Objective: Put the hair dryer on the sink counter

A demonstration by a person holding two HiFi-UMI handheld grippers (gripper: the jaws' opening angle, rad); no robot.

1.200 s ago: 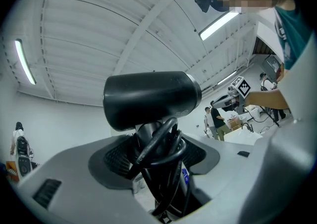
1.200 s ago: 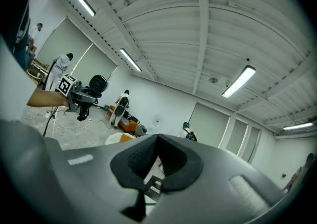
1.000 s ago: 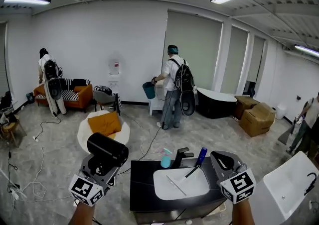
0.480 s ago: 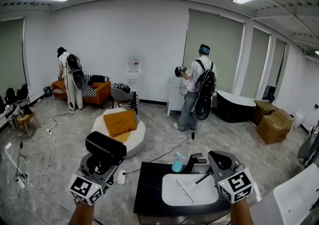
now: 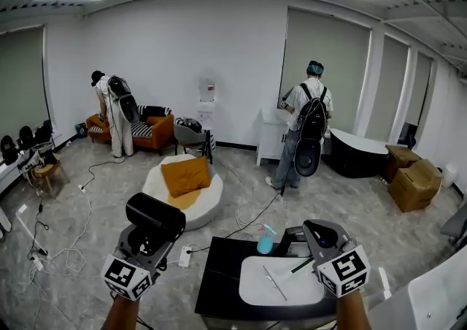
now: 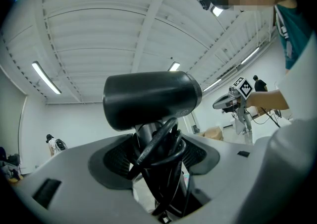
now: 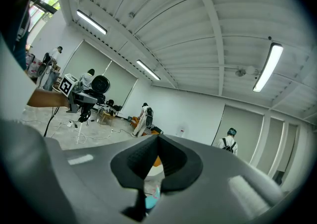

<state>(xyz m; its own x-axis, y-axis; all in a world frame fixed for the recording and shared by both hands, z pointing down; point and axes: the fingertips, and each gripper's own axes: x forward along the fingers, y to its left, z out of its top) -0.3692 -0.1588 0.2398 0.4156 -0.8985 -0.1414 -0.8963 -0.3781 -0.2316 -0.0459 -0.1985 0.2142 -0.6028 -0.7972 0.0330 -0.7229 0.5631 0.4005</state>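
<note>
A black hair dryer (image 5: 155, 213) stands upright at the lower left of the head view, with my left gripper (image 5: 144, 239) shut on its handle. In the left gripper view the dryer's barrel (image 6: 151, 99) lies crosswise above the jaws, and its black cord is wound round the handle between them. My right gripper (image 5: 323, 236) is shut with nothing in it, raised over the right of the sink counter (image 5: 219, 279). That counter is black and holds a white basin (image 5: 281, 286). In the right gripper view the pads (image 7: 171, 156) meet at their tips.
A teal soap bottle (image 5: 265, 242) and a dark faucet (image 5: 293, 236) stand at the counter's back edge. On the floor beyond lie a round white cushion (image 5: 208, 197) with an orange pillow (image 5: 184, 174), and loose cables (image 5: 69, 248). Two people (image 5: 306, 128) stand far off.
The view has swung, so the counter and the room now sit further right and lower. Both grippers keep their places in view; the left still holds the dryer.
</note>
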